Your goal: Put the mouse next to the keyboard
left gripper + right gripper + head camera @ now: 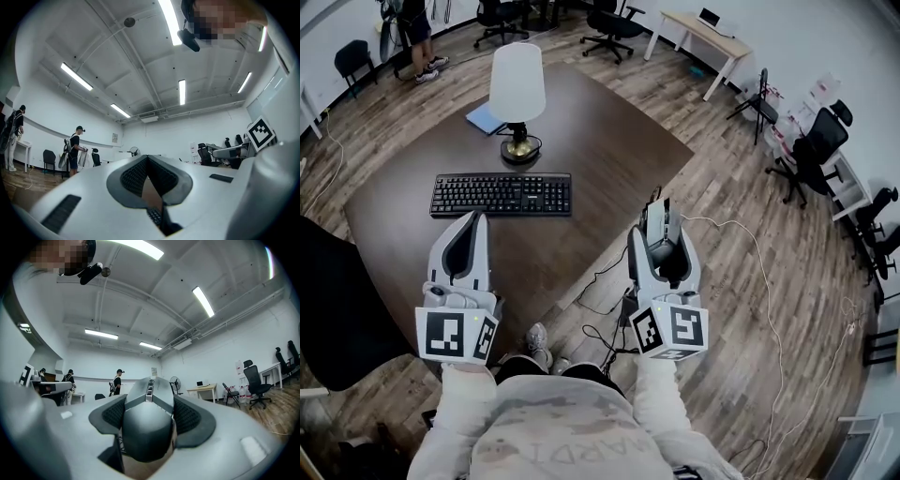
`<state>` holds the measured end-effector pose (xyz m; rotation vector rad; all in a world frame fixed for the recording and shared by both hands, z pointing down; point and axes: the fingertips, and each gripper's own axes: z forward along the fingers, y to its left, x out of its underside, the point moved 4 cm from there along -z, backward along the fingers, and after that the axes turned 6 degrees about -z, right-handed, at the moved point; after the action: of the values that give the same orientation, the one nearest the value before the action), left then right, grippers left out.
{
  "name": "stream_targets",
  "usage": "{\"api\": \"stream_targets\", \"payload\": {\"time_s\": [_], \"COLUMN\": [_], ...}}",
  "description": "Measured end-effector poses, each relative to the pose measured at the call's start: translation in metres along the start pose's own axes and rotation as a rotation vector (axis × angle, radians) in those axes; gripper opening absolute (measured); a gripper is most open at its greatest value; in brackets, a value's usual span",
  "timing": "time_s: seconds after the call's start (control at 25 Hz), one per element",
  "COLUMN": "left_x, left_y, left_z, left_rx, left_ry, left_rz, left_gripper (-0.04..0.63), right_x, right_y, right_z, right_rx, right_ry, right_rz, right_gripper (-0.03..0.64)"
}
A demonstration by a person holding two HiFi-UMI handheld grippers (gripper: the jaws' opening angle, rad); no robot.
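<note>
Mouse (660,228) sits gripped in the right claw (659,217), a dark grey body with its scroll wheel facing up. In the head view it shows at centre right, past the lower-right edge of the brown tabletop (609,141) and over the wood floor, where loose cables (605,314) trail. In the right gripper view the mouse (146,427) fills the gap between the two ribbed pads of the right claw (149,397), pressed on both sides.

The keyboard (502,194) lies flat on the tabletop left of centre, well apart from the mouse. Just behind it stands a lamp (517,94) with a white shade, and a blue notebook (485,119) lies just beside the lamp's base.

The left claw (474,221) hangs over the tabletop below the keyboard's left half. In its own view the left claw (147,161) has its pads meeting at the tips, with nothing held between them.
</note>
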<state>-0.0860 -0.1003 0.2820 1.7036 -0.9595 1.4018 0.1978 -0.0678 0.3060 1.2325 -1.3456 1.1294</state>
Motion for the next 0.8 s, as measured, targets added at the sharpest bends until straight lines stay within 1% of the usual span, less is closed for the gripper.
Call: {"api": "stream_targets", "payload": {"time_s": [0.24,0.56,0.8], "left_x": [0.013,0.046,0.066], "left_y": [0.028,0.064,0.077], "left_z": [0.032,0.062,0.074], "left_rx": [0.013,0.006,0.021], "left_ry": [0.025,0.074,0.105], "left_rz": [-0.018,-0.059,-0.081], "left_gripper": [0.002,0.002,0.002], "right_x": [0.013,0.046,0.071], "right_y": [0.003,0.008,0.009], "right_z": [0.038,0.083,0.104], "right_rx": [0.024,0.046,0.056], "right_ry": [0.031,0.101,0.149], "right_rz": [0.006,0.032,0.055], "right_gripper": [0.307,0.307,0.307]}}
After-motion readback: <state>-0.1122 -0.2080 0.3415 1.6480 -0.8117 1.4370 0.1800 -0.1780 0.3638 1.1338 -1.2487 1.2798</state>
